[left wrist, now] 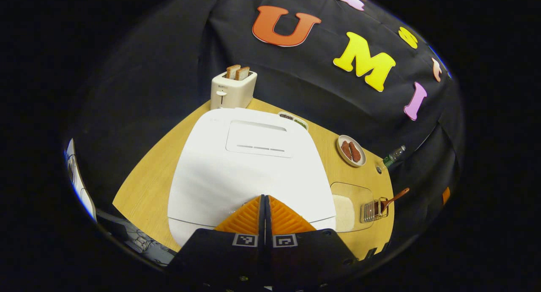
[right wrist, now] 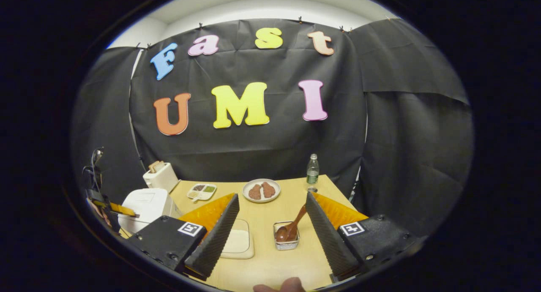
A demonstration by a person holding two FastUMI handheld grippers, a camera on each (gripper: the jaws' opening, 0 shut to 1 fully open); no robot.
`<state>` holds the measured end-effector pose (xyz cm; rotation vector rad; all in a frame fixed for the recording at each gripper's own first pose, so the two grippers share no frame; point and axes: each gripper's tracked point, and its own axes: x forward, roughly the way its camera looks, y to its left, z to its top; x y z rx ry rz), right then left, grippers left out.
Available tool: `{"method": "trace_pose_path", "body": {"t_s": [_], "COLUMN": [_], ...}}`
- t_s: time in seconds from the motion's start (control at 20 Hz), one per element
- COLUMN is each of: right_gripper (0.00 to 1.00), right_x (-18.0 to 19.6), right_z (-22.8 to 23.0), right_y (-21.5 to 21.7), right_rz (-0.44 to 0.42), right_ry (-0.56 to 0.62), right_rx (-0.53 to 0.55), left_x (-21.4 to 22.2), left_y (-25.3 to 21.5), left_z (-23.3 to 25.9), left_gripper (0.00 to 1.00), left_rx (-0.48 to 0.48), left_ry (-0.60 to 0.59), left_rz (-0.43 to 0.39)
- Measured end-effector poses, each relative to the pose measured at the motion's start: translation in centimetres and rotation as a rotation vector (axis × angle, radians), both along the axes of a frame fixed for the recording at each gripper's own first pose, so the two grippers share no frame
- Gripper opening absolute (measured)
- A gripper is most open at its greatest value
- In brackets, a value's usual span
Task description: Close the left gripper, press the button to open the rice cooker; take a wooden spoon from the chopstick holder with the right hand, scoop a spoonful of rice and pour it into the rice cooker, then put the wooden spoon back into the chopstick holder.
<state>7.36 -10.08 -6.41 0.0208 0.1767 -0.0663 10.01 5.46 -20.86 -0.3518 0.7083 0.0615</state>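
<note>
The white rice cooker (left wrist: 249, 169) stands with its lid down. My left gripper (left wrist: 265, 197) is shut, with its joined tips right over the front edge of the lid; whether they touch it I cannot tell. A brown wooden spoon (right wrist: 291, 226) rests in the small square chopstick holder (right wrist: 287, 242), handle leaning up and away. My right gripper (right wrist: 272, 197) hangs open above the table, and the holder lies between its fingers a little below their tips. A clear dish of white rice (right wrist: 237, 243) sits just left of the holder. The rice dish (left wrist: 351, 205) and spoon (left wrist: 395, 197) lie right of the cooker.
A toaster (left wrist: 233, 89) with bread stands behind the cooker, beside a small condiment tray (right wrist: 202, 191). A plate of meat (right wrist: 261, 190) and a bottle (right wrist: 312, 169) sit at the table's back. A fingertip (right wrist: 281, 287) shows at the bottom edge. The wooden table (right wrist: 270, 262) ends near the holder.
</note>
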Motion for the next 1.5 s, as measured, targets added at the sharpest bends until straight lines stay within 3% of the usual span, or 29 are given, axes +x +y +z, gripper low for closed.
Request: {"method": "trace_pose_path", "body": {"t_s": [0.2,0.5,0.6,0.8,0.95,1.1,1.2,1.25,1.5], "right_gripper": [1.00,1.00,1.00,1.00,1.00,1.00,1.00,1.00,1.00], "right_x": [-0.6,-1.9,-2.3,-2.5,-2.5,-2.2,-1.9,-1.7,0.0], "right_z": [1.6,1.7,1.8,1.9,1.8,1.4,0.8,0.5,-1.2], "right_y": [-1.5,-3.9,-4.6,-5.3,-5.9,-6.2,-6.5,-6.7,-7.3], "right_rz": [-0.023,-0.065,-0.074,-0.076,-0.073,-0.060,-0.052,-0.047,-0.005], "right_ry": [-0.036,-0.040,-0.041,-0.052,-0.057,-0.055,-0.047,-0.043,-0.038], "right_rx": [-0.009,-0.010,-0.012,-0.007,-0.005,-0.001,-0.004,-0.004,-0.011], "left_x": [2.6,6.3,7.0,6.6,5.1,3.3,2.6,2.3,0.0], "left_y": [1.0,1.6,1.8,1.5,0.9,0.4,0.2,0.0,-0.8], "left_z": [6.6,14.4,16.3,19.2,21.0,22.4,23.5,23.5,24.0], "left_gripper": [0.00,0.02,0.18,0.19,0.43,0.55,0.76,0.97,0.97], "left_rx": [0.143,0.233,0.253,0.281,0.322,0.347,0.360,0.365,0.354], "left_ry": [-0.192,-0.398,-0.445,-0.510,-0.555,-0.593,-0.622,-0.630,-0.623], "left_rz": [-0.006,-0.005,0.004,0.009,0.012,0.023,0.034,0.045,0.076]}}
